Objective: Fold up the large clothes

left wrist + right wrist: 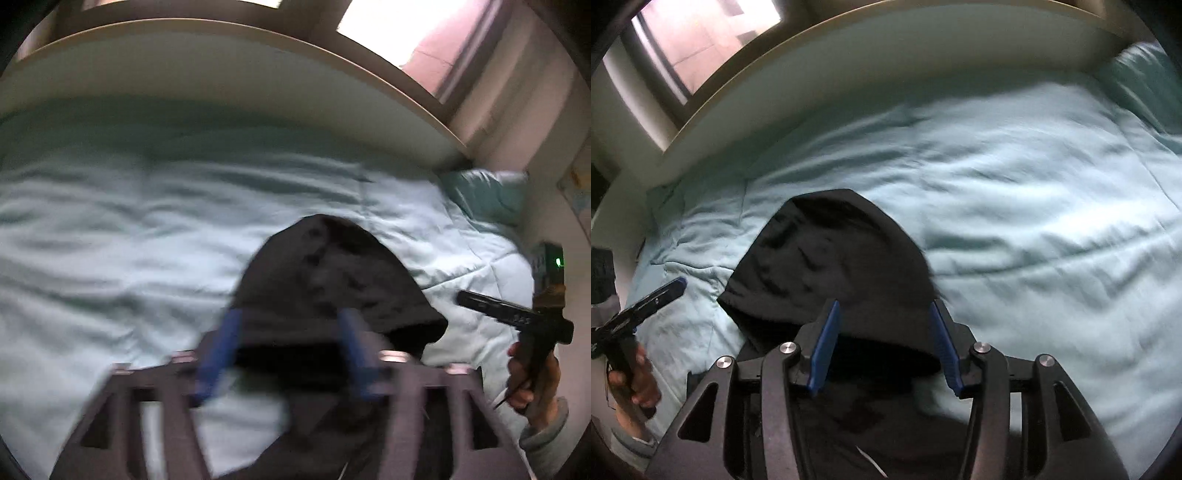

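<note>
A black hooded garment (pixel 332 273) lies on a light teal bed; its hood points away from me, and it also shows in the right wrist view (pixel 827 258). My left gripper (pixel 291 325) is open with blue pads, hovering over the hood's base, empty. My right gripper (pixel 884 314) is open, also above the hood's base, empty. Each gripper shows in the other's view: the right one at the far right (pixel 517 314), the left one at the far left (pixel 646 299). The garment's body lies below the grippers, mostly hidden.
The teal quilt (pixel 1015 192) covers the bed. A pillow (pixel 487 195) lies at the right end, also in the right wrist view (pixel 1141 74). A white headboard panel (pixel 221 66) runs along the far side below a window (pixel 388 22).
</note>
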### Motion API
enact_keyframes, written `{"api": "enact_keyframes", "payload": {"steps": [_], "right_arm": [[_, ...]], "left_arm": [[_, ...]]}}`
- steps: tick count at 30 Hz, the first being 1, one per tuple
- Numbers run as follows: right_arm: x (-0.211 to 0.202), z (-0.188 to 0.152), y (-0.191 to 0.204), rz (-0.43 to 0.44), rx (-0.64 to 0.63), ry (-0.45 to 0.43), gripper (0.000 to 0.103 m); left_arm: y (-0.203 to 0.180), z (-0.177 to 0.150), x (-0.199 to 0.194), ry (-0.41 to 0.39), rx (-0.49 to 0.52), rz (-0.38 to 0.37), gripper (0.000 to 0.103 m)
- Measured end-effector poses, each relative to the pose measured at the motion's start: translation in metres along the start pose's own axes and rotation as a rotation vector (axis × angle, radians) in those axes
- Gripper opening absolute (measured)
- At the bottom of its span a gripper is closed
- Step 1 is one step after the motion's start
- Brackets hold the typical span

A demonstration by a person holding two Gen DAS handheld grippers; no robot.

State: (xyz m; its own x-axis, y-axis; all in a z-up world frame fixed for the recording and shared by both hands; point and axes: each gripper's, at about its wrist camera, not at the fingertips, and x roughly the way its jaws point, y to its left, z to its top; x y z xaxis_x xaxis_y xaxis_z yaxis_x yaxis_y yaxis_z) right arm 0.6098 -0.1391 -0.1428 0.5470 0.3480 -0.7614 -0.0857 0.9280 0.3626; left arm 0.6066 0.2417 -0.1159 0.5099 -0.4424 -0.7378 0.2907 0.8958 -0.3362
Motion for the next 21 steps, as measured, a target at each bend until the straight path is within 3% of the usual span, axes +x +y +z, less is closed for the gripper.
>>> {"api": "enact_keyframes", "payload": {"steps": [4,6,10,14,21], "right_arm": [[0.064,-0.005,0.01,-0.019,-0.03,0.136,0.053],[0.085,-0.026,0.005,-0.017,-0.03,0.195,0.053],[0.108,-0.051,-0.008,-0.014,-0.035,0.201,0.05],[0.108,-0.048,-0.006,-0.016,-0.045,0.209,0.05],[0.058,-0.032,-0.015,0.061,-0.072,0.202,0.053]], "left_arm": [[0.007,-0.017,0.071,0.198,-0.049,-0.03,0.073],[0.018,-0.036,0.094,0.239,-0.066,-0.016,0.073],[0.016,-0.051,0.107,0.235,-0.023,0.024,0.073],[0.008,-0.052,0.102,0.213,0.012,0.053,0.073],[0.01,-0.027,0.032,0.088,0.013,0.057,0.073]]}}
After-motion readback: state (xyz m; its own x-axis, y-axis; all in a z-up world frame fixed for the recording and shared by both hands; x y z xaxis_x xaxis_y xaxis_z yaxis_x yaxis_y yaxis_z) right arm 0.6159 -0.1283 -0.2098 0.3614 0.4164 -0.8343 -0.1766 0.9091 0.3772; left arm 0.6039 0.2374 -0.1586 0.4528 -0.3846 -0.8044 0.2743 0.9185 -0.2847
